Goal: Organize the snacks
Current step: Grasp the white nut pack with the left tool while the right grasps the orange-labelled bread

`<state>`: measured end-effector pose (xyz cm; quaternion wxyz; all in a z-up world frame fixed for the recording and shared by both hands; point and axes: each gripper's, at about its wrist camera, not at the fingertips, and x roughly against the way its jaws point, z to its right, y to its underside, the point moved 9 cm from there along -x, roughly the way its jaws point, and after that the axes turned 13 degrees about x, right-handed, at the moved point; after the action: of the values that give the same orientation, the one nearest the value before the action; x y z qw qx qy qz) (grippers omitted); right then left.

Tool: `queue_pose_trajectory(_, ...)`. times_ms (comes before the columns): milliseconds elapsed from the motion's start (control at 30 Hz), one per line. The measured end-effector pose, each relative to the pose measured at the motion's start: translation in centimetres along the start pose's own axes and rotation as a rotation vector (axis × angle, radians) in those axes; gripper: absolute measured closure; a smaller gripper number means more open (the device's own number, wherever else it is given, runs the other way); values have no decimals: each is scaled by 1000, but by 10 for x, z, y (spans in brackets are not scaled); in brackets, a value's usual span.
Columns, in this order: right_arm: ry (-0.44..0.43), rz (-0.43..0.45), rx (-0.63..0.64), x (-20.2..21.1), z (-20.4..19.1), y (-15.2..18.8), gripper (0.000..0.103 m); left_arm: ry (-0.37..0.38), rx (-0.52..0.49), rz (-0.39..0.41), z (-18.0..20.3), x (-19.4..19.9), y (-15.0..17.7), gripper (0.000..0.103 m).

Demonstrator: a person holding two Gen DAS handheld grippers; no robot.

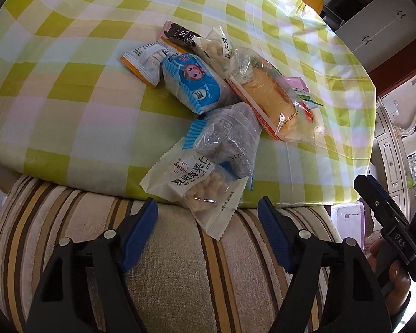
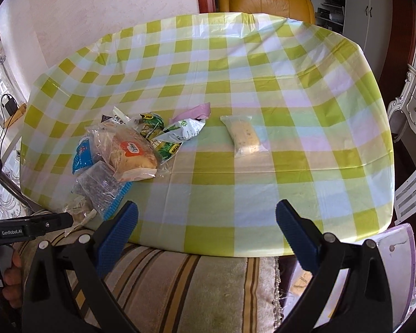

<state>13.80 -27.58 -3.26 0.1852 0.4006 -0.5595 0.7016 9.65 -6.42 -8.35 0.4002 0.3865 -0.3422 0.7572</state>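
Observation:
A heap of snack packets lies near the front edge of the green checked table (image 1: 69, 88). In it are a blue packet (image 1: 191, 83), a wrapped bread (image 1: 269, 102), a clear bag of dark pieces (image 1: 230, 138) and a white nut packet (image 1: 199, 191) that hangs over the edge. My left gripper (image 1: 208, 208) is open just short of that nut packet, whose lower corner shows between the fingers, untouched. My right gripper (image 2: 208, 208) is open over the table edge, with nothing between its fingers. A lone pale cake packet (image 2: 245, 134) lies apart, right of the heap (image 2: 130, 149).
A striped cushion (image 1: 180, 263) sits below both grippers against the table edge. A yellow leather chair (image 2: 263, 0) stands behind the table. A white and lilac box (image 2: 396, 249) is at the lower right. A hand (image 1: 396, 274) holds the right gripper's handle.

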Motion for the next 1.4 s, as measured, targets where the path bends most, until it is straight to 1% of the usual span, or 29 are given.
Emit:
queue_pose_trajectory(133,-19,-7,17,-7,-10,-5,3,-9,4,-29,2,-9,-3,31)
queue_pose_trajectory(300,-38,-9,39,-14,-22,-13,3,-37,43,-25,-2,-17,-16,31)
queue_pose_trajectory(367,-46,-9,46,-17,-27,-16,3,-60,32,-18,0,-19,-20,31)
queue_pose_trajectory(433,-55,-11,52,-20,-32,-19,3,-99,10,-9,1,-23,-24,32)
queue_pose_trajectory(533,-72,-10,60,-25,-40,-24,3,-161,-29,-6,-1,-27,-27,39)
queue_pose_trajectory(633,-84,-8,75,-31,-48,-31,3,-219,-93,-5,-1,-27,-26,46)
queue_pose_trajectory(667,-87,-10,79,-33,-50,-33,3,-239,-113,-1,-2,-26,-26,51)
queue_pose_trajectory(733,-90,-12,88,-39,-54,-38,3,-252,-139,2,-5,-25,-25,56)
queue_pose_trajectory(833,-91,-19,115,-49,-62,-46,3,-244,-144,5,-10,-21,-25,59)
queue_pose_trajectory(933,-85,-35,152,-60,-70,-51,3,-237,-102,26,-21,-15,-30,62)
queue_pose_trajectory(1067,-72,-50,190,-72,-79,-58,3,-205,-35,57,-32,-8,-37,63)
queue_pose_trajectory(1233,-57,-69,239,-91,-90,-67,3,-167,0,81,-37,-1,-41,63)
queue_pose_trajectory(1333,-65,-88,237,-104,-92,-71,3,-145,23,99,-41,4,-43,63)
queue_pose_trajectory(1400,-91,-96,210,-111,-91,-72,3,-133,36,97,-41,3,-44,63)
